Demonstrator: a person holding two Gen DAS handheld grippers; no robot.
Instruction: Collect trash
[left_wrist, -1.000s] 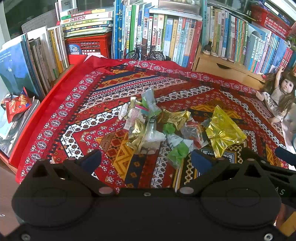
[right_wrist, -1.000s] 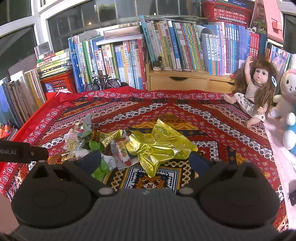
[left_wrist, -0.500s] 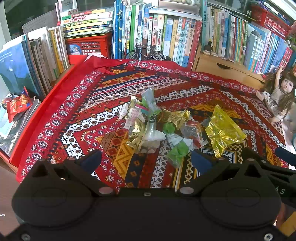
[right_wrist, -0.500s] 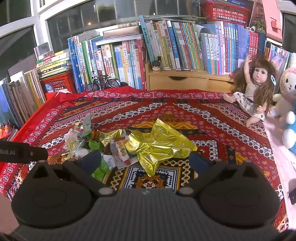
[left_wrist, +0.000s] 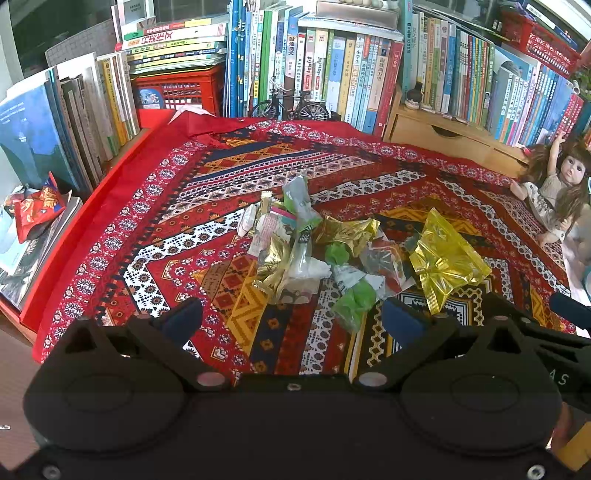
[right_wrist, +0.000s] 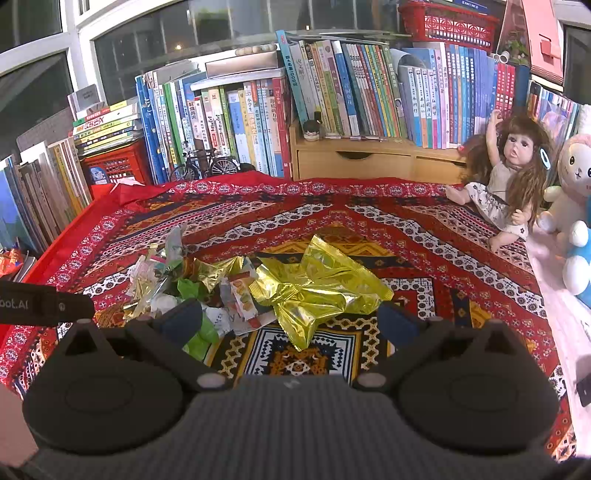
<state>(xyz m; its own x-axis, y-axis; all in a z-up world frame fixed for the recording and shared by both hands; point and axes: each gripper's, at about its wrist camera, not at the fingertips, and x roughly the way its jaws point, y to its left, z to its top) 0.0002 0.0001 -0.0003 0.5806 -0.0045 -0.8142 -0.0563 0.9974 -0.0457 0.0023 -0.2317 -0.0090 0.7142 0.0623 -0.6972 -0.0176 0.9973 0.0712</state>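
Note:
A heap of wrappers (left_wrist: 295, 258) lies in the middle of a red patterned cloth (left_wrist: 155, 206): gold foil, clear plastic, green scraps (left_wrist: 354, 301). A large crumpled yellow foil bag (left_wrist: 445, 264) (right_wrist: 317, 291) lies at the heap's right side. My left gripper (left_wrist: 291, 321) is open and holds nothing; it hovers just short of the heap. My right gripper (right_wrist: 288, 323) is open too, with the yellow bag straight ahead between its fingers' line and nothing held. The left gripper's body (right_wrist: 40, 302) shows at the left edge of the right wrist view.
Rows of books (left_wrist: 325, 74) and a red crate (left_wrist: 177, 92) line the back and left. A model bicycle (left_wrist: 291, 105), a wooden drawer unit (right_wrist: 369, 162), a doll (right_wrist: 506, 188) and plush toys (right_wrist: 572, 206) ring the cloth. A red snack bag (left_wrist: 35, 210) lies on books at left.

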